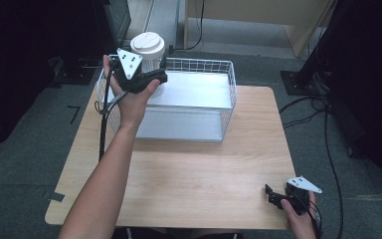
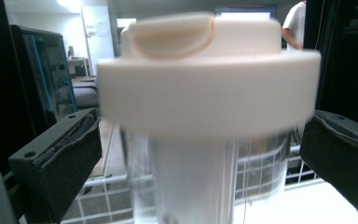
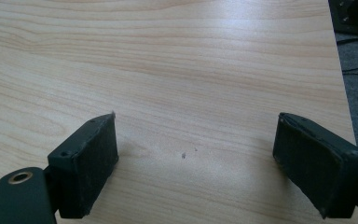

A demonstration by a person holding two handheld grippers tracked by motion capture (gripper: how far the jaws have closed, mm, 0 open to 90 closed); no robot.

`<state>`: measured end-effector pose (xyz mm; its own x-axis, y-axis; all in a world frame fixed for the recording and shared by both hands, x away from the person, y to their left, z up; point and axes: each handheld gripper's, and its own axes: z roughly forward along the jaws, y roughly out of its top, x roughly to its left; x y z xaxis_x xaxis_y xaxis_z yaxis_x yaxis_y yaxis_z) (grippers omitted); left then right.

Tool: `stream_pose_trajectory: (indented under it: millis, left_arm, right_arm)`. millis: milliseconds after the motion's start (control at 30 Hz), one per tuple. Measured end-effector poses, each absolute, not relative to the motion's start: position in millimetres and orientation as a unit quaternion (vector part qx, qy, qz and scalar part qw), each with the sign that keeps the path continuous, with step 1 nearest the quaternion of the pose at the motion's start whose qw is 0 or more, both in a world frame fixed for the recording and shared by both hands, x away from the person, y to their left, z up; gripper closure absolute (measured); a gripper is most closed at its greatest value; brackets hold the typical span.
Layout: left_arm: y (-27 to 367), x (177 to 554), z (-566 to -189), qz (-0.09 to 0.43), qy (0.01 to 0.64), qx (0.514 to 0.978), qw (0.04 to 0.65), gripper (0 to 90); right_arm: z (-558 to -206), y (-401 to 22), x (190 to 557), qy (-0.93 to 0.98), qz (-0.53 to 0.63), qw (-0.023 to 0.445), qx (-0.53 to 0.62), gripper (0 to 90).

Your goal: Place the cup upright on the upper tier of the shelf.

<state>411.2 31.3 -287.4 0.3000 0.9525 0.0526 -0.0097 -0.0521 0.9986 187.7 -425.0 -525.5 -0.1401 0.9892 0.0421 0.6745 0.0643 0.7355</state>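
- Straddling the jar's clear body just under its lid, the left gripper [image 1: 155, 75] has its jaws spread; in the left gripper view a gap shows between each pad and the wall, so it is not pinching yet.
- The jar [image 2: 200, 177], with a wide white lid [image 1: 147, 43], is at the wire basket's [image 1: 229, 84] back left corner; whether it rests on the basket floor I cannot tell.
- Likely a light, stiff, smooth plastic wall: slippery, so grip below the lid's overhang.
- The right gripper [image 1: 281, 198], spread with nothing between its jaws, hovers low over the wooden table [image 1: 199, 169] near its right corner.
- No readable writing or brand anywhere.
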Motion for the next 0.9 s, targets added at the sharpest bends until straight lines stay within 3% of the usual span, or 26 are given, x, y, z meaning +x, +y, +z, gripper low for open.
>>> stream_pose_trajectory:
  millis: [900]
  left_arm:
    - [66, 310, -339, 0.431, 0.368, 0.595, 0.570, 0.0]
  right_arm:
    - [-525, -424, 188, 0.687, 0.312, 0.249, 0.608, 13.6]
